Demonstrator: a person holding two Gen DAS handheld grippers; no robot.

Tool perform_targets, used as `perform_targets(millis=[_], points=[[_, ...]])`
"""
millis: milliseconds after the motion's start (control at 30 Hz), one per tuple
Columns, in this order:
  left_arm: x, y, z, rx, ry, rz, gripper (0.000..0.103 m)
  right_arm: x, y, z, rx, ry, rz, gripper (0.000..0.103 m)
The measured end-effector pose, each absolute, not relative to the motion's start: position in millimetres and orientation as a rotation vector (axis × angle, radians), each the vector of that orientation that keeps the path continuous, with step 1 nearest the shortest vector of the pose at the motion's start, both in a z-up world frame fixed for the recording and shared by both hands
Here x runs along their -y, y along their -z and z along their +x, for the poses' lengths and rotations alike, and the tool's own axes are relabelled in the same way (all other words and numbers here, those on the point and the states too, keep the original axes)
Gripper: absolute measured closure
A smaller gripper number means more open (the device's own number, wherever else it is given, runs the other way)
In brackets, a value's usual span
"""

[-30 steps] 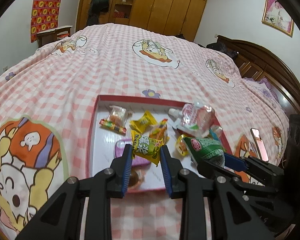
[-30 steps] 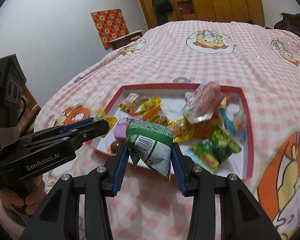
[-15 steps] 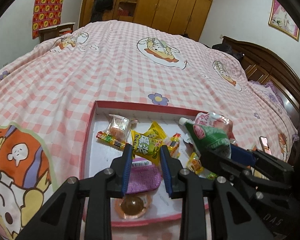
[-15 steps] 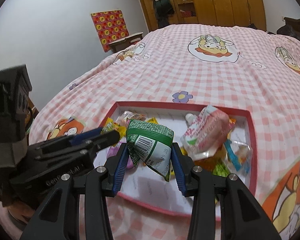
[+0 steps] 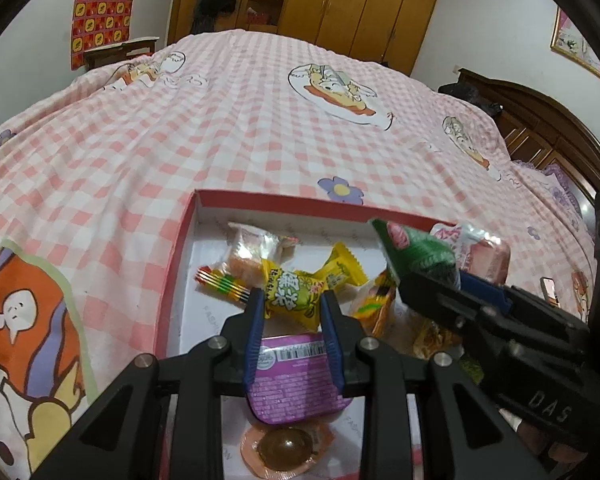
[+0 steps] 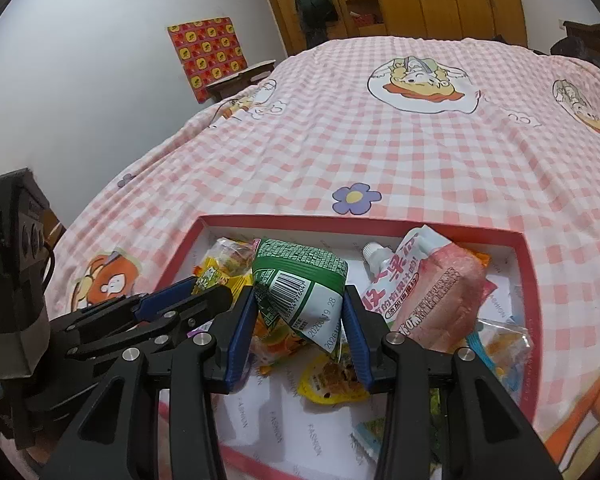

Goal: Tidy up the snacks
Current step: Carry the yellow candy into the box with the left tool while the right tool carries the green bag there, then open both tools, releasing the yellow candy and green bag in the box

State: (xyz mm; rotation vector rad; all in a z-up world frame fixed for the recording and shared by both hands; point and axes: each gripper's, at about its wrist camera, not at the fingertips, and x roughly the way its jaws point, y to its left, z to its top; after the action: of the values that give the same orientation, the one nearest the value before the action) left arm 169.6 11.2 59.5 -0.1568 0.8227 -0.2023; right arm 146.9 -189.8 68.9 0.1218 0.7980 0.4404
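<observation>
While clamped on yellow candy (image 5: 296, 296) and green packet (image 6: 300, 284), both now carried in over tray (image 6: 528, 280); ready for dropping.

L gripper (image 5: 293, 300) pinches yellow candy pack (image 5: 296, 294) over red-rimmed box (image 5: 172, 280); R gripper's green pack (image 5: 414, 250) at 2 o'clock.

Even, soft indoor light; glare on wrappers in the tray (image 5: 180, 264); fisheye bends edges, corners black.

snacks (image 6: 432, 292) in box (image 6: 364, 224), box on bed (image 6: 380, 140) (wardrobe (image 5: 364, 4) behind)
</observation>
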Motion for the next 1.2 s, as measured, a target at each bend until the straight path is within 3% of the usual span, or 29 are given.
perform_targets(millis=[733,933,1200], points=[[-15.1,-58.6,169.5,-0.833,0.202,-0.181,0.074,184.7,-62.2,163.9,-0.789,-0.422,0.121,0.057],[-15.6,-65.0,163.0,-0.828,0.202,-0.178,0.063,185.9,-72.9,156.9,-0.748,-0.421,0.105,0.049],[-14.2,-77.3,143.8,-0.808,0.205,-0.163,0.045,190.5,-87.8,139.8,-0.715,-0.430,0.113,0.049]])
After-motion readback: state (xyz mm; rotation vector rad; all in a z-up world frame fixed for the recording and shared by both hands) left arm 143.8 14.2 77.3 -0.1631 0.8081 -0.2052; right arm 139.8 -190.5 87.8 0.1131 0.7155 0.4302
